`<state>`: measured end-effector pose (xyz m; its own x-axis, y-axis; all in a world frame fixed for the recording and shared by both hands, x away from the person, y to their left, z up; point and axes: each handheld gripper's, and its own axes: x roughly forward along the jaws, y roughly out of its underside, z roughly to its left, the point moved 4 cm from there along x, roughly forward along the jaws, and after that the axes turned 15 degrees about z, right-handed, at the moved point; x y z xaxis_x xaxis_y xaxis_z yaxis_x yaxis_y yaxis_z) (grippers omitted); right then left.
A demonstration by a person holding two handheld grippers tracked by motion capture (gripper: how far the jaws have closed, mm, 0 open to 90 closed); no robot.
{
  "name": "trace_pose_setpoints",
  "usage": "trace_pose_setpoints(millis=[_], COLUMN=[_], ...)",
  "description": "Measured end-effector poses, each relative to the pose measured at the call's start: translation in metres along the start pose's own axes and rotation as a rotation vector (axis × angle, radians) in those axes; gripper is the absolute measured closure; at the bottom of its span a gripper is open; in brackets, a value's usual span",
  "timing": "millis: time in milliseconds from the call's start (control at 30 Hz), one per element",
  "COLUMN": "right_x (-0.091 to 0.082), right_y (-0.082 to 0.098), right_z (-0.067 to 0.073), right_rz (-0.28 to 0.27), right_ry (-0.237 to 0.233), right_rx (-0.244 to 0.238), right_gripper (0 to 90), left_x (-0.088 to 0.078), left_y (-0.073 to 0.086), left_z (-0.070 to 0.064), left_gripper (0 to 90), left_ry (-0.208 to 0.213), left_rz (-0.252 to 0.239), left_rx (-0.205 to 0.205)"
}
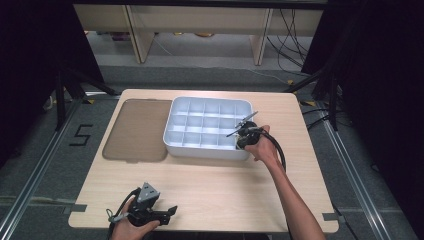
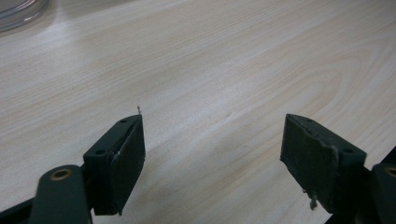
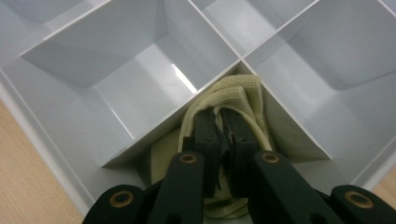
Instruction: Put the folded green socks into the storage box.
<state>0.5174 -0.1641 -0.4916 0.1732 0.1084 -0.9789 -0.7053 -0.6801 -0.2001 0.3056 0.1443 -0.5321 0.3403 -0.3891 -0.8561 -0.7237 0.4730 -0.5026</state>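
1. Pale yellow cloth point(image 3: 233, 93), folded and ribbed, sits in a compartment of a white plastic divider tray point(image 1: 175, 140).
2. In the high view that compartment is the one at the tray's near right corner, where the right gripper point(image 1: 243, 137) dips in.
3. In the right gripper view its black fingers point(image 3: 205, 135) are pressed nearly together, pinching a fold of the cloth between them inside the compartment.
4. The tray lies on a light wooden table point(image 1: 210, 185), towards the far middle, and its other compartments in sight hold nothing.
5. A flat brown translucent lid point(image 1: 135, 131) lies on the table just left of the tray.
6. The left gripper point(image 1: 172, 210) rests at the table's near left edge, well apart from the tray.
7. In the left gripper view its fingers point(image 2: 128, 154) are spread wide over bare wood, with nothing between them.
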Motion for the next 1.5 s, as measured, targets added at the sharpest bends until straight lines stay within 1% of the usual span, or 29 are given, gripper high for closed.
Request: trace_pose_setpoints(millis=[67, 100, 133, 167, 233, 267, 333, 367, 400, 433, 533, 567, 600, 633, 667, 700, 733, 767, 867, 1033, 1067, 1100, 1200, 1233, 1300, 1333, 1400, 1433, 1500], right_x=[-0.001, -0.002, -0.005, -0.014, -0.023, -0.023, -0.035, -0.038, -0.038, -0.043, -0.048, -0.052, -0.052, -0.056, -0.056, -0.057, -0.061, -0.063, -0.066, -0.073, -0.073, -0.074, -0.073, -0.072, -0.069, -0.068, -0.067, -0.068, -0.067], right_y=[0.000, -0.001, 0.000, 0.003, 0.005, 0.005, 0.008, 0.010, 0.010, 0.012, 0.015, 0.018, 0.018, 0.021, 0.021, 0.022, 0.026, 0.029, 0.032, 0.041, 0.042, 0.046, 0.049, 0.052, 0.054, 0.055, 0.056, 0.056, 0.058], right_z=[-0.001, -0.003, -0.002, -0.003, -0.005, -0.005, -0.009, -0.010, -0.010, -0.012, -0.010, -0.010, -0.010, -0.009, -0.009, -0.008, -0.006, -0.005, -0.002, 0.006, 0.009, 0.010, 0.012, 0.016, 0.018, 0.017, 0.018, 0.018, 0.017], right_rz=[-0.010, -0.039, -0.047, -0.065, -0.106, -0.106, -0.177, -0.196, -0.196, -0.226, -0.248, -0.290, -0.290, -0.327, -0.327, -0.365, -0.364, -0.401, -0.417, -0.468, -0.482, -0.490, -0.496, -0.500, -0.506, -0.498, -0.496, -0.510, -0.504], right_ry=[-0.007, -0.010, -0.032, -0.038, -0.043, -0.043, -0.051, -0.050, -0.050, -0.040, -0.048, -0.058, -0.058, -0.063, -0.063, -0.066, -0.086, -0.094, -0.094, -0.115, -0.118, -0.114, -0.125, -0.138, -0.155, -0.143, -0.154, -0.145, -0.137], right_rx=[-0.004, -0.020, -0.002, 0.033, 0.035, 0.035, 0.031, 0.019, 0.019, 0.024, 0.031, 0.027, 0.027, 0.022, 0.022, 0.027, 0.026, 0.021, 0.024, 0.013, 0.035, 0.020, 0.020, 0.036, 0.039, 0.031, 0.037, 0.051, 0.046], right_gripper=[85.1, 84.7, 84.2, 83.4, 82.8, 82.8, 80.9, 80.4, 80.4, 79.7, 77.9, 76.0, 76.0, 75.1, 75.1, 74.2, 73.0, 70.8, 69.1, 65.1, 64.4, 62.8, 61.7, 60.9, 60.7, 60.4, 60.2, 59.6, 58.3], left_x=[0.000, 0.000, 0.000, 0.000, 0.000, 0.000, 0.000, 0.000, 0.000, 0.000, 0.000, 0.000, 0.000, 0.000, 0.000, 0.000, 0.000, 0.000, 0.000, 0.000, -0.001, -0.001, -0.001, -0.001, -0.001, -0.001, -0.001, -0.002, -0.002], left_y=[0.000, 0.000, 0.000, 0.000, 0.000, 0.000, 0.000, 0.000, 0.000, 0.000, 0.000, 0.000, 0.000, 0.000, 0.000, 0.000, 0.000, 0.000, 0.000, 0.000, 0.000, 0.000, 0.000, 0.000, 0.000, 0.000, 0.000, 0.000, 0.000], left_z=[0.000, 0.000, 0.001, 0.001, 0.001, 0.001, 0.000, 0.000, 0.000, 0.000, 0.000, 0.000, 0.000, 0.001, 0.001, 0.001, 0.001, 0.001, 0.001, 0.002, 0.002, 0.002, 0.002, 0.002, 0.002, 0.002, 0.002, 0.003, 0.003], left_gripper=[21.6, 21.6, 21.6, 21.6, 21.6, 21.6, 21.6, 21.6, 21.6, 21.6, 21.6, 21.6, 21.6, 21.6, 21.6, 21.6, 21.6, 21.6, 21.6, 21.6, 21.6, 21.6, 21.6, 21.6, 21.6, 21.6, 21.6, 21.6, 21.6], left_ry=[0.004, 0.003, 0.004, 0.007, 0.006, 0.006, -0.002, 0.000, 0.000, 0.002, 0.003, 0.004, 0.004, 0.007, 0.007, 0.006, 0.007, 0.008, 0.007, 0.002, 0.002, -0.001, 0.001, 0.000, -0.001, 0.000, -0.007, -0.004, 0.001], left_rz=[0.000, -0.001, -0.005, -0.005, 0.002, 0.002, -0.001, -0.001, -0.001, 0.001, 0.002, 0.004, 0.004, 0.000, 0.000, -0.004, -0.004, -0.005, -0.006, -0.002, -0.001, -0.004, 0.000, 0.000, 0.000, -0.001, -0.011, -0.008, -0.001], left_rx=[-0.002, -0.003, 0.000, 0.001, -0.001, -0.001, -0.003, -0.005, -0.005, -0.003, -0.003, -0.003, -0.003, 0.000, 0.000, -0.002, -0.001, -0.002, 0.000, -0.007, -0.008, -0.009, -0.006, -0.006, -0.006, -0.007, -0.011, -0.008, -0.021])
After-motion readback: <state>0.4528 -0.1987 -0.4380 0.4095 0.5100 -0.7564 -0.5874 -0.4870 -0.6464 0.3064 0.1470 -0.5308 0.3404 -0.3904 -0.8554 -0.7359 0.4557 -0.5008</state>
